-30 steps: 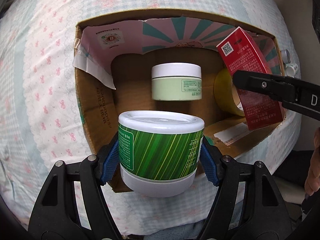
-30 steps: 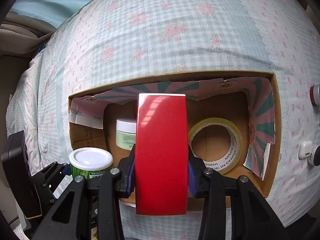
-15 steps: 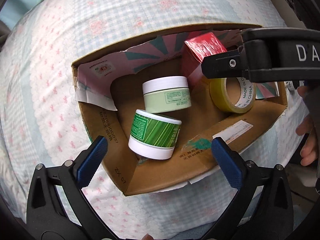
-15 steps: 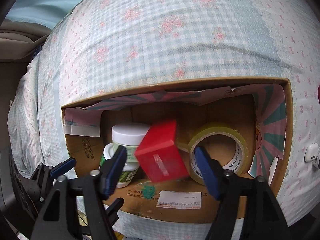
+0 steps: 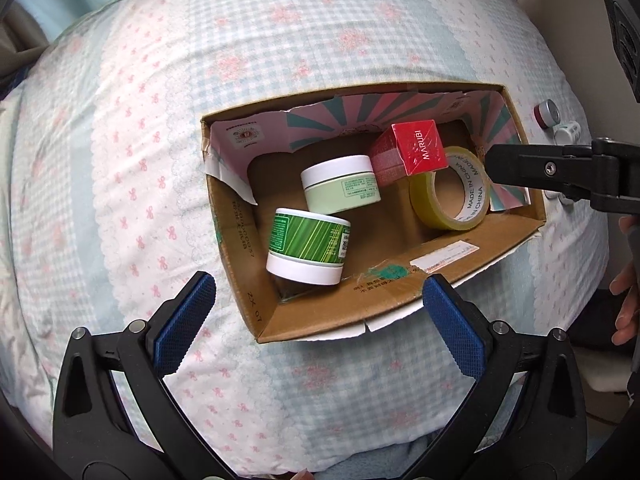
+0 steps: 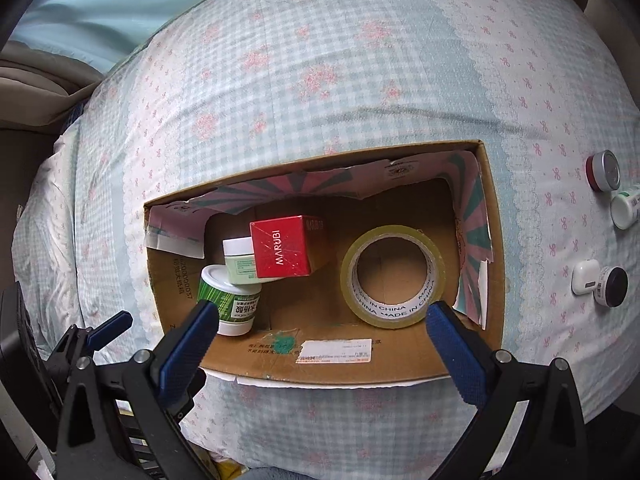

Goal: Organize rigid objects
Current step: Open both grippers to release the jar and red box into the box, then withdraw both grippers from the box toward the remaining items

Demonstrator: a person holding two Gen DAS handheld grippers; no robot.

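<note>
Your left gripper (image 5: 318, 300) hangs with its blue pads spread wide and nothing between them, just short of the near wall of the cardboard box (image 5: 332, 320); your right gripper (image 6: 322, 322) is splayed just as wide and just as empty over the same near wall. That fits two hands with nothing to carry.

Inside the box, the green-striped jar (image 5: 308, 251) lies tipped on its side in the near left corner, touching the pale green cream jar (image 5: 340, 189) behind it. The red MARUBI carton (image 5: 416, 150) leans at a tilt, resting against the cream jar and over the edge of the roll of yellow tape (image 5: 452, 190), probably because it has no flat floor to settle on.

Outside, on the checked bedspread (image 6: 360, 60) to your right, a red-rimmed tin (image 6: 603, 171), a white bottle (image 6: 626, 210), a white earbud case (image 6: 585, 277) and a black-lidded jar (image 6: 612, 286) lie waiting, so the sorting looks unfinished.
</note>
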